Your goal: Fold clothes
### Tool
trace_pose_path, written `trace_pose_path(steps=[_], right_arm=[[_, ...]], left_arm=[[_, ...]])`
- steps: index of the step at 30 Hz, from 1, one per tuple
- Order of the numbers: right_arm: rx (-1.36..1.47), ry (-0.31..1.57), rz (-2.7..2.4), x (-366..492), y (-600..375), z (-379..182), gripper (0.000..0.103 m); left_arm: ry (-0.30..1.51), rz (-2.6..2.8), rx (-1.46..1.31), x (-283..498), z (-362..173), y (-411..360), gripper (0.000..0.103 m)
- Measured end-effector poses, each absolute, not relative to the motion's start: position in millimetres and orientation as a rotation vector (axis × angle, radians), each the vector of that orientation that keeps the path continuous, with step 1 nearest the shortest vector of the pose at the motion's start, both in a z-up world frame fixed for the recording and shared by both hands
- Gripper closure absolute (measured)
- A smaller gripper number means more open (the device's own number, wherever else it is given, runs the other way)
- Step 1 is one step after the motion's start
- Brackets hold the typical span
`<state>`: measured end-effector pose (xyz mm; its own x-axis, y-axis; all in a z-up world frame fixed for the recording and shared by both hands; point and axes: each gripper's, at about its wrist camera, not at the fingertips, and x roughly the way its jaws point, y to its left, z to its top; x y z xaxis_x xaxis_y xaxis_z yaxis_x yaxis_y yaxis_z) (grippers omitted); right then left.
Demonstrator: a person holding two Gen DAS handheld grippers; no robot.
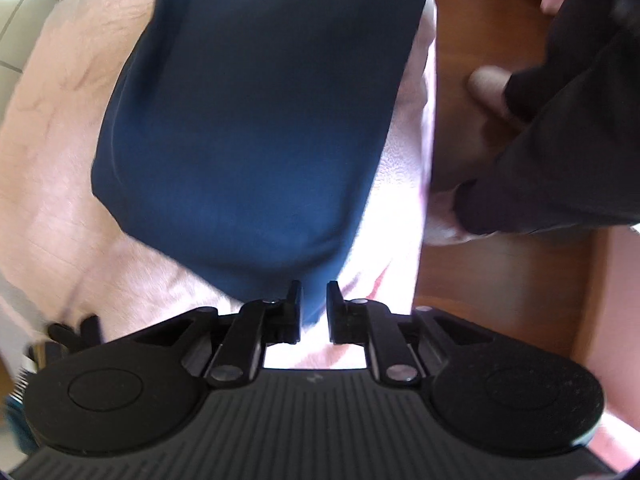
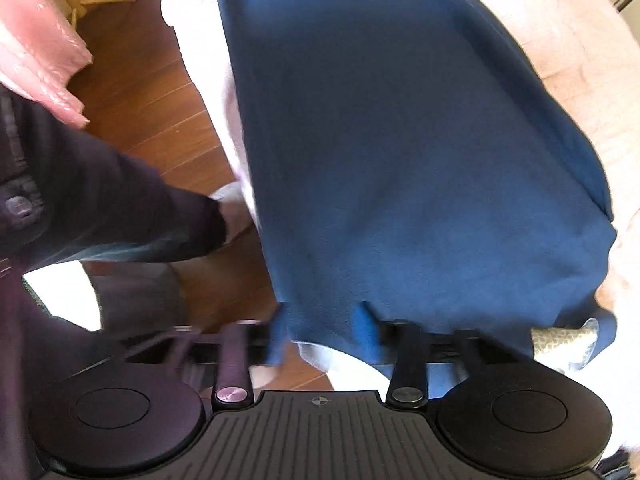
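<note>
Left gripper point(image 1: 313, 312): jaws narrowly parted with the near corner of the blue garment point(image 1: 256, 128) between them, apparently pinching it. Garment spread over a pink blanket point(image 1: 52, 128), hanging from both near corners. Wooden floor point(image 1: 480, 20) to the right, person's dark trousers point(image 1: 568, 140) beside the bed edge. Right gripper point(image 2: 324, 332): fingers blurred and draped by cloth; closure cannot be told. Judged step: lifting the near hem for a fold. Next move calls for carrying both corners evenly toward the far edge.
</note>
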<state>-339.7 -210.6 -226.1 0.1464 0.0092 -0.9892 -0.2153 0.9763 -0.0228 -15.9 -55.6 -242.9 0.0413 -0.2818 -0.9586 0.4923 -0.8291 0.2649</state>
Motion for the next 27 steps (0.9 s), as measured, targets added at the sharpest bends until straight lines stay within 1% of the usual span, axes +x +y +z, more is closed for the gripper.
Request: trace_pose_path(steps=[2, 4, 5, 6, 8, 10, 14, 19, 22, 24, 27], right_arm=[[-0.157, 1.430, 0.163, -336, -209, -223, 0.055], [-0.128, 1.394, 0.128, -322, -214, -209, 0.055], [-0.114, 1.372, 0.100, -314, -219, -202, 0.055], [-0.102, 1.349, 0.069, -305, -226, -195, 0.055], [-0.090, 1.301, -0.019, -288, -242, -186, 0.055], [-0.099, 1.269, -0.107, -275, -264, -181, 0.055], [-0.060, 1.226, -0.230, -258, -321, -180, 0.055], [-0.002, 1.185, -0.315, -240, -407, -190, 0.055], [0.057, 1.170, -0.341, -226, -466, -201, 0.055], [0.080, 1.179, -0.336, -213, -500, -217, 0.055], [0.102, 1.213, -0.257, -199, -542, -241, 0.055]], left_arm=[[0.271, -1.886, 1.731, 6, -226, -61, 0.089], [0.307, -1.906, 1.673, 31, -208, -76, 0.085], [0.306, -1.900, 1.645, 43, -202, -86, 0.081], [0.301, -1.881, 1.620, 53, -198, -101, 0.079], [0.281, -1.848, 1.571, 69, -192, -133, 0.079], [0.253, -1.819, 1.524, 79, -190, -169, 0.077], [0.222, -1.777, 1.455, 82, -199, -249, 0.076], [0.322, -1.770, 1.348, 79, -225, -337, 0.073], [0.340, -1.764, 1.355, 72, -238, -365, 0.072], [0.346, -1.774, 1.375, 71, -251, -381, 0.070], [0.362, -1.773, 1.420, 72, -274, -409, 0.069]])
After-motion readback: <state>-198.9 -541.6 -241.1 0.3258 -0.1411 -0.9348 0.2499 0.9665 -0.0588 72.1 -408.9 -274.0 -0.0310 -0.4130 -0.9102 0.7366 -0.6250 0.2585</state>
